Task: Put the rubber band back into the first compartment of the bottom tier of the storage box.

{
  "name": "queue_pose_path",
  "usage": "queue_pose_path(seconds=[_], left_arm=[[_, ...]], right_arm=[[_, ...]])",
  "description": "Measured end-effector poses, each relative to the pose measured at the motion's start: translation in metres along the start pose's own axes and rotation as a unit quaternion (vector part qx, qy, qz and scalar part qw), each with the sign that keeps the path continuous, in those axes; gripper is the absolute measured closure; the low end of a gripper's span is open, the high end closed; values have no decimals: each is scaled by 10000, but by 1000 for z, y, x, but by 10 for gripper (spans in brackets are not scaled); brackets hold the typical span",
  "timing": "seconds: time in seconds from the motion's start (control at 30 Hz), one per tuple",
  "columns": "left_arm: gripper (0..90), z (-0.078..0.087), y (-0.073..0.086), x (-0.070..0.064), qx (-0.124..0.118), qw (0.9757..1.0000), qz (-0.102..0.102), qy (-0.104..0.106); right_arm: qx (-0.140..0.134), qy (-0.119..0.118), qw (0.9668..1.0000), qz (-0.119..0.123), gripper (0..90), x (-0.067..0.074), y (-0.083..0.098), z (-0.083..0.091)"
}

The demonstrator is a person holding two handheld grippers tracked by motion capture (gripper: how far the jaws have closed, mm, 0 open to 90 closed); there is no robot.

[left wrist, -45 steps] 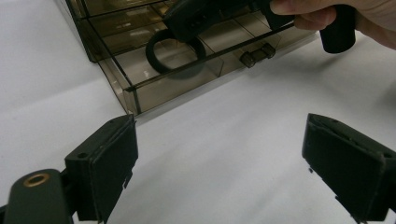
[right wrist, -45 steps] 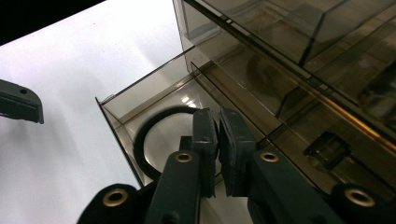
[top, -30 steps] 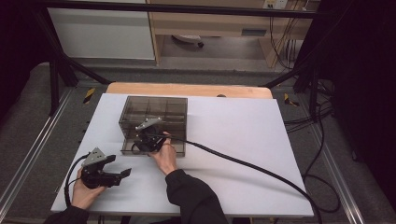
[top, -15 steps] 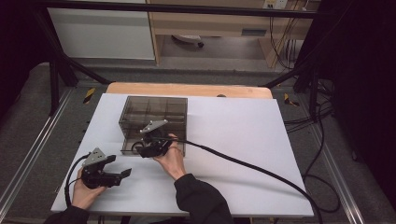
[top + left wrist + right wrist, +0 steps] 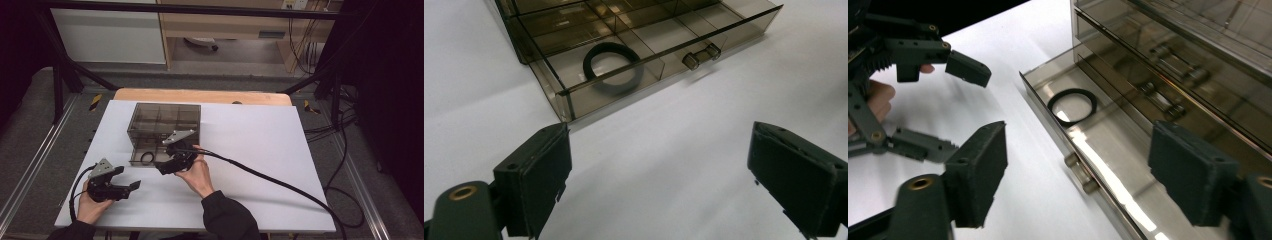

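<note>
Lying flat in the front corner compartment of the pulled-out drawer [image 5: 1098,165], the black ring [image 5: 1072,106] sits at centre frame in the right gripper view, beyond and between the right gripper [image 5: 1093,180], whose jaws are spread with nothing between them and have just been opening. The drawer's small knob [image 5: 1079,172] lies just ahead of them, untouched. The step looks like letting go of the drawer; next would likely be reaching for the ring. At lower left of the high view, the left gripper [image 5: 131,186] rests on the white surface [image 5: 280,150], jaws spread and empty, short of the smoky drawer box [image 5: 165,120].
</note>
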State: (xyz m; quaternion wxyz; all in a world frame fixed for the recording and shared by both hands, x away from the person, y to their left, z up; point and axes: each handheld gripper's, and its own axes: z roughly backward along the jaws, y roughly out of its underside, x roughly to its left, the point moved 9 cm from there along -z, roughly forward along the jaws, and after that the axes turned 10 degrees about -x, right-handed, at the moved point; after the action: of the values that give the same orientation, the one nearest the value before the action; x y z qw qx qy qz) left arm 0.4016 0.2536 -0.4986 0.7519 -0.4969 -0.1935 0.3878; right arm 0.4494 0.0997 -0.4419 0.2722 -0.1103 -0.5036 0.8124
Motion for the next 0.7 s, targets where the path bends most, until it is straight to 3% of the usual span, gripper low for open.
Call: queue_pose_path(seconds=[0.3,0.7], left_arm=[[102,0,0,0,2,10000,-2,-1],[102,0,0,0,11,10000,-2,-7]], right_arm=[[66,157,9999,9,72,-8,6,24],[-11,215,9997,-110,22,-22,18,48]])
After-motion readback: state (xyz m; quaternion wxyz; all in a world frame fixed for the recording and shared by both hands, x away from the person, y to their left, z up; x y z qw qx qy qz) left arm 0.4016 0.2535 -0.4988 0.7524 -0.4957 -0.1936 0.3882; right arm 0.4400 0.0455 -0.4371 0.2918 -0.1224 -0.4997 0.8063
